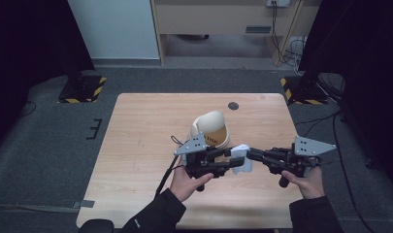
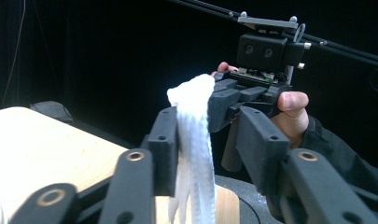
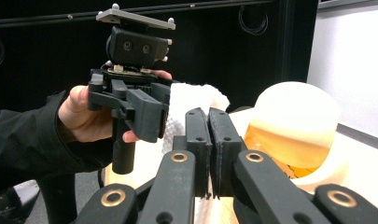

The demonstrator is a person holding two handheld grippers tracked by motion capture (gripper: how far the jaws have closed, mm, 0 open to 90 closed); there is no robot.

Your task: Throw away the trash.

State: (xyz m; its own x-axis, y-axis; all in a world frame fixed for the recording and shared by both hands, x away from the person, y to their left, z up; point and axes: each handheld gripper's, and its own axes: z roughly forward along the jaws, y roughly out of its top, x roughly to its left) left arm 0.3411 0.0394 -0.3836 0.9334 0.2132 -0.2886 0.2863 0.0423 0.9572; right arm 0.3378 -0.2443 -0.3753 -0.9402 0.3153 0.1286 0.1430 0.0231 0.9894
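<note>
Above the table, the right gripper stays out of nothing: its jaws pinch the white cloth tight. The left gripper stands partly open around the cloth, one pad touching.

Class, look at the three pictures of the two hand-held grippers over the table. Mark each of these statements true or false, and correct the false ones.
1. A white cloth hangs between the two grippers. True.
2. The right gripper has its jaws wide apart. False: they are shut on the cloth.
3. The cream helmet lies on the wooden table. True.
4. The left gripper rests flat on the table. False: a hand holds it above the table, the cloth between its jaws.
</note>
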